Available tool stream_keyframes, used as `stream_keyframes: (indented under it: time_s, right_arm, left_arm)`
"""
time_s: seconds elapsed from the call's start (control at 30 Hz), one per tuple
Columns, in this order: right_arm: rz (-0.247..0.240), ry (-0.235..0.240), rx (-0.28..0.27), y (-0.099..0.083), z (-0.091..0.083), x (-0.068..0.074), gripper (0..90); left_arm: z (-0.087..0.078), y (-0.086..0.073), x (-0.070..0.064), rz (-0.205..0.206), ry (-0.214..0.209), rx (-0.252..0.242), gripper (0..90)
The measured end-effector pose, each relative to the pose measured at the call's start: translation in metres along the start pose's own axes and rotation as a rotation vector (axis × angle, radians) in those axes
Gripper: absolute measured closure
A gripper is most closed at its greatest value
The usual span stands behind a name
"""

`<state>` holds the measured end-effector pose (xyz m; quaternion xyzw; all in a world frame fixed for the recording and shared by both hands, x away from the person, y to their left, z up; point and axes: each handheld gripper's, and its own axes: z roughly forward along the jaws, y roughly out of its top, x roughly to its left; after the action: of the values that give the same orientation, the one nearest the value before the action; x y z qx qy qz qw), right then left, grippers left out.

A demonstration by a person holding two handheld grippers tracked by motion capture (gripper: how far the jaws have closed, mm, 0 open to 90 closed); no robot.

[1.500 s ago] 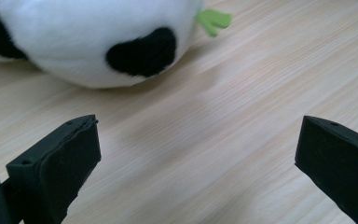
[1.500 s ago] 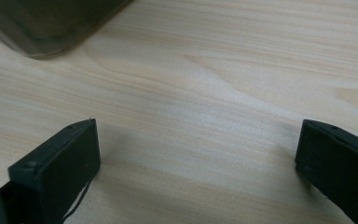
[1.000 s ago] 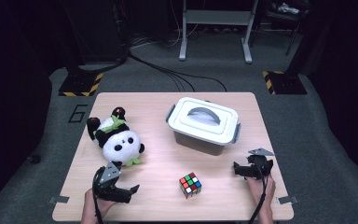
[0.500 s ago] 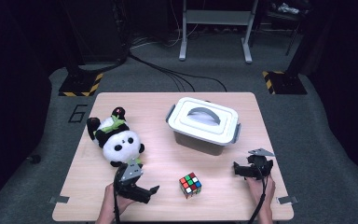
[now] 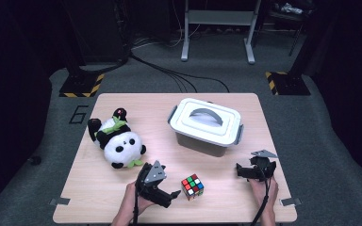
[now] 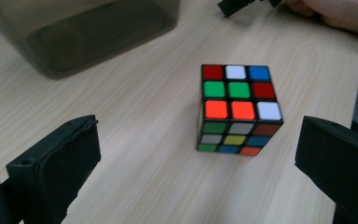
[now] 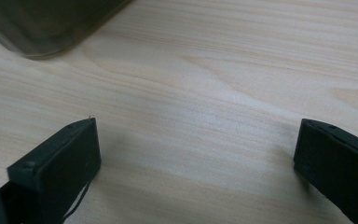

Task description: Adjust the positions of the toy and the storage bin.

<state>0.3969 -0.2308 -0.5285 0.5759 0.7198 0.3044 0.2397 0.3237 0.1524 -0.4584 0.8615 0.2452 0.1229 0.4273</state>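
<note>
On the table [image 5: 122, 188], the lidded box [image 5: 206, 127] stands behind the left gripper [image 5: 174, 194], jaws spread wide and empty. Just ahead of them, untouched, sits the puzzle cube [image 6: 239, 110], nearer the right-hand jaw.

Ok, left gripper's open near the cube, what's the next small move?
Probably ease the left gripper forward until its open jaws straddle the puzzle cube, then close. The cube sits ahead of the jaws on the table, untouched, slightly right of centre between them.

Bare table [image 5: 217, 197] between cube [image 5: 193, 187] and left tool [image 5: 172, 197].
</note>
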Motion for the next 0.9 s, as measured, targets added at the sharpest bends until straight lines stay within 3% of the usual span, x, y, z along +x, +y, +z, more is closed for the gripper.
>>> stream_keyframes:
  time_s: [0.2,0.43,0.6,0.9]
  right_arm:
    - [0.000,0.000,0.000,0.000,0.000,0.000,0.0]
    - [0.008,0.001,-0.003,0.000,0.000,0.001,0.0]
    - [-0.001,0.000,0.000,0.000,0.000,0.000,0.0]
    - [-0.002,0.001,0.000,0.000,0.000,0.000,0.0]
  left_arm:
    - [0.017,0.009,-0.010,0.005,-0.033,-0.001,0.0]
    - [0.038,0.015,-0.017,0.026,-0.049,0.034,0.0]
    - [0.053,0.014,-0.021,0.011,-0.044,0.047,0.0]
    - [0.073,0.009,-0.022,0.030,-0.044,0.107,0.2]
